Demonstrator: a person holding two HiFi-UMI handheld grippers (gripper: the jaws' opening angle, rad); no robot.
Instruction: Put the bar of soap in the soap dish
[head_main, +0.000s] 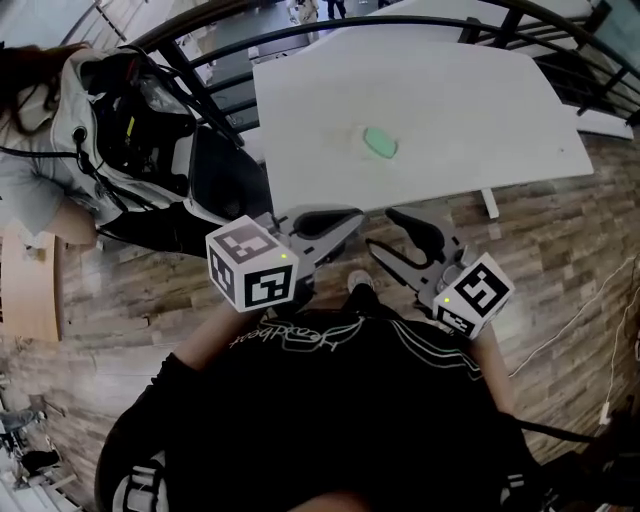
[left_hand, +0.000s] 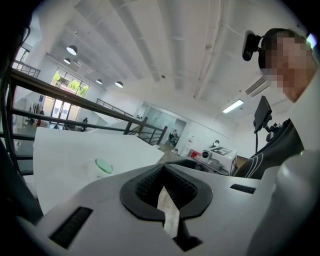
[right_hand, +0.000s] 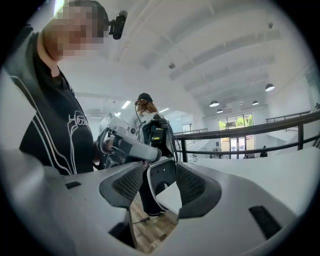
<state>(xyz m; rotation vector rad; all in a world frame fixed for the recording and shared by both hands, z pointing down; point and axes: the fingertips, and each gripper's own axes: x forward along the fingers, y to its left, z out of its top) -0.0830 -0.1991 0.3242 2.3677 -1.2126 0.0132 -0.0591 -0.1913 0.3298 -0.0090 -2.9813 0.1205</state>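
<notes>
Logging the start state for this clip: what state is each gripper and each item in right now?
left gripper: shut, nothing in it, held short of the table.
right gripper: open, empty, also short of the table.
bar of soap: out on the table, untouched; what it rests in is too small to tell.

The head camera looks steeply down past the wearer's chest, with the left gripper (head_main: 352, 224) and right gripper (head_main: 384, 232) close underneath and the white table (head_main: 450, 120) just beyond. Each gripper's camera sits low behind its own jaws, tilted up toward the ceiling (left_hand: 165, 45). The left one faces rightward and the right one leftward, so each catches the other gripper, and all three views share the tabletop.
</notes>
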